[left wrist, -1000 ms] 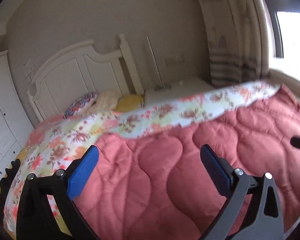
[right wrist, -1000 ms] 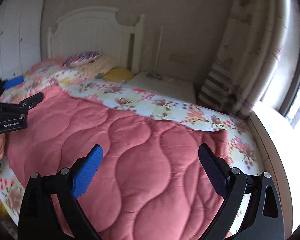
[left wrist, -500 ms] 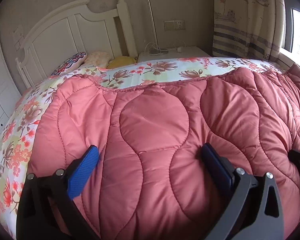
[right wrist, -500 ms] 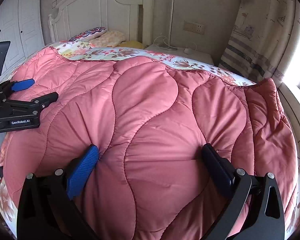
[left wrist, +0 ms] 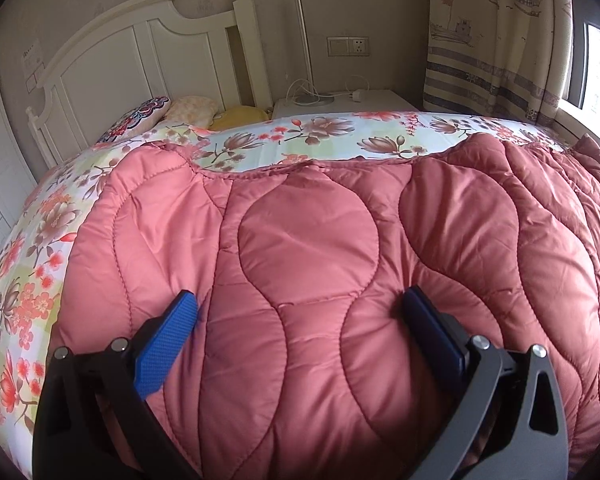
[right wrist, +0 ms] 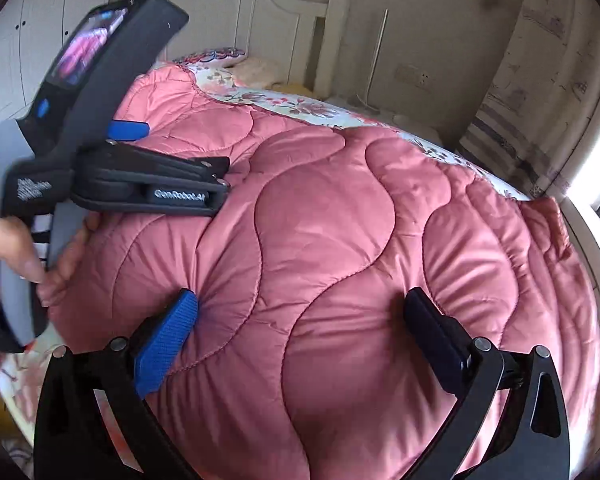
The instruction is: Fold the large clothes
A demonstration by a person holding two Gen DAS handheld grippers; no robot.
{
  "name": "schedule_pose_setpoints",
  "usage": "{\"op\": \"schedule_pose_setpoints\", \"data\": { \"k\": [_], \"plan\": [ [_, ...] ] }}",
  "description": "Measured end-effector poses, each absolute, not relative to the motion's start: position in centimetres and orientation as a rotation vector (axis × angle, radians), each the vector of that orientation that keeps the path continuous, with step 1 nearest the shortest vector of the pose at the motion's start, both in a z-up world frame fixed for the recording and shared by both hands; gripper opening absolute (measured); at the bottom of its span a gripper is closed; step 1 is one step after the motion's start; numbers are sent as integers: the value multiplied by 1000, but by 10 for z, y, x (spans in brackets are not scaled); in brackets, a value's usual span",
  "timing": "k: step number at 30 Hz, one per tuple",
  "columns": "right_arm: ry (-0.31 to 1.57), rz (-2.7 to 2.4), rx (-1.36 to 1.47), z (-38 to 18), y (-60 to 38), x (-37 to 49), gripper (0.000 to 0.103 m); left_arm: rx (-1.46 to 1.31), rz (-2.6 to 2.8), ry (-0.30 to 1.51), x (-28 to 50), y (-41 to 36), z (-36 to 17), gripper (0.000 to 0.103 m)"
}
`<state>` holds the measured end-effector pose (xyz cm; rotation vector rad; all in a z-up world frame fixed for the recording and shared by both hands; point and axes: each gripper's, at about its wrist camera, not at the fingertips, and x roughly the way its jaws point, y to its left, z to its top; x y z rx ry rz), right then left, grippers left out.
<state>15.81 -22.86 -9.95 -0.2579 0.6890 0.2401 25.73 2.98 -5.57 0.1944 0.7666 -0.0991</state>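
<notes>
So we've got the big pink quilted comforter [left wrist: 308,240] spread over pretty much everything ahead of both pairs of fingers, puffy wavy stitching all over it. Under it, past the fingertips, the floral bed sheet [left wrist: 320,140] with pink and brown flowers peeks out in a strip along the far edge and wraps down to the left of our left fingers.

Beyond that strip is the white panelled wooden headboard [left wrist: 140,64], up and left of the fingers in the left wrist view. To the far upper right hangs the cream curtain with grey stripes and little ship prints [left wrist: 492,40].

Our left gripper [left wrist: 300,322] is spread wide, nothing pinched, and both blue-padded fingers [left wrist: 168,340] are pressing into the comforter, one on each side of a puffed section. Same deal with our right gripper [right wrist: 300,320]: fingers wide apart, tips dug into the fabric so it puckers around them, not clamped on anything.

In the right wrist view our left hand [right wrist: 28,252] shows up to the left of the right fingers, wrapped round the grey handle of the left gripper, which lies across the comforter's left part.

Small stuff, all far ahead between the fingers: the patterned round pillow [left wrist: 140,118], a yellow cushion [left wrist: 240,118], and the white nightstand [left wrist: 340,102] with a cable on it.
</notes>
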Motion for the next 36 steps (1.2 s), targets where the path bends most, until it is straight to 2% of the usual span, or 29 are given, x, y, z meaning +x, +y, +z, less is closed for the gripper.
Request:
{"op": "schedule_pose_setpoints", "data": {
  "k": [3,6,11,16,22,26,28,36],
  "plan": [
    [728,221,-226,-87,-232,156,98,190,-105,772,258,30,-55,101],
    [649,250,-235,-68,-230,135,98,179,-112,775,259,33,-55,101],
    [689,279,-316,-105,-223,144,99,183,-108,775,258,35,-55,101],
    [743,284,-317,-90,-227,142,98,180,-111,777,258,34,-56,101],
    [677,95,-172,-53,-310,151,98,175,-116,780,259,34,-57,101],
    [763,-113,-40,-78,-383,174,99,172,-123,778,259,35,-57,101],
    [819,-28,79,-104,-409,184,99,173,-123,778,259,35,-57,101],
    [835,-10,87,-109,-409,191,99,185,-120,782,258,35,-54,101]
  ]
}}
